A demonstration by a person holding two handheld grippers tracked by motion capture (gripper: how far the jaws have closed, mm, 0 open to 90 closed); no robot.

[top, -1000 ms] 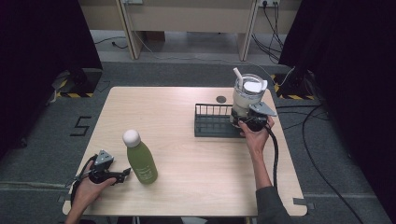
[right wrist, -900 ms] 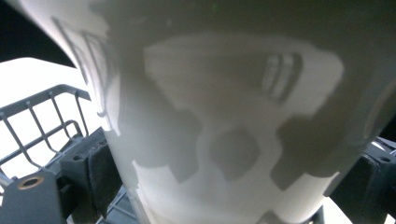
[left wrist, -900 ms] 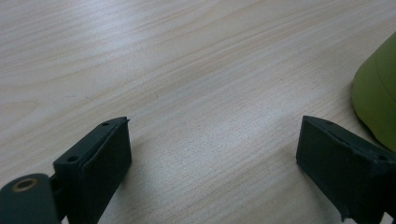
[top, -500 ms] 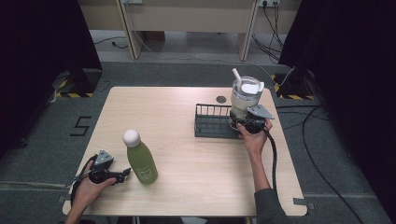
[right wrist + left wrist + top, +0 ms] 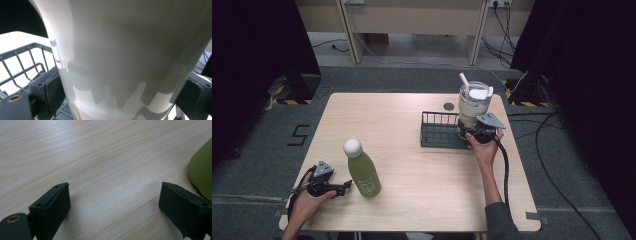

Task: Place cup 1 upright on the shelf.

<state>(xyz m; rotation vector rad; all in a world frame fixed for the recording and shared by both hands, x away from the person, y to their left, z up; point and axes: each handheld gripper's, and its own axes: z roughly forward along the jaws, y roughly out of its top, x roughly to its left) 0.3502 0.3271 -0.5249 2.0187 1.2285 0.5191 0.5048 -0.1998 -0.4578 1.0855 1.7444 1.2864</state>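
A white tumbler (image 5: pixel 473 104) with a straw and a clear lid stands upright at the right end of a black wire basket (image 5: pixel 438 131). My right gripper (image 5: pixel 478 132) is shut on its lower body. In the right gripper view both pads (image 5: pixel 53 91) press the tumbler's (image 5: pixel 130 50) sides, with basket wires (image 5: pixel 22 65) to the left and below; I cannot tell whether it rests on the basket floor. A green bottle (image 5: pixel 363 171) with a white cap stands at the front left. My left gripper (image 5: pixel 340 187) lies open on the table just left of it; its jaws (image 5: pixel 115 192) hold nothing, and the bottle's (image 5: pixel 203 170) base is beside the right jaw.
The light wooden table (image 5: pixel 402 125) has a small dark round mark (image 5: pixel 448 106) behind the basket. A black cable (image 5: pixel 504 165) trails from my right gripper along the forearm. Floor cables and dark curtains surround the table.
My right gripper and the tumbler have shifted slightly to the left at the basket's right end. The left gripper and green bottle have stayed put.
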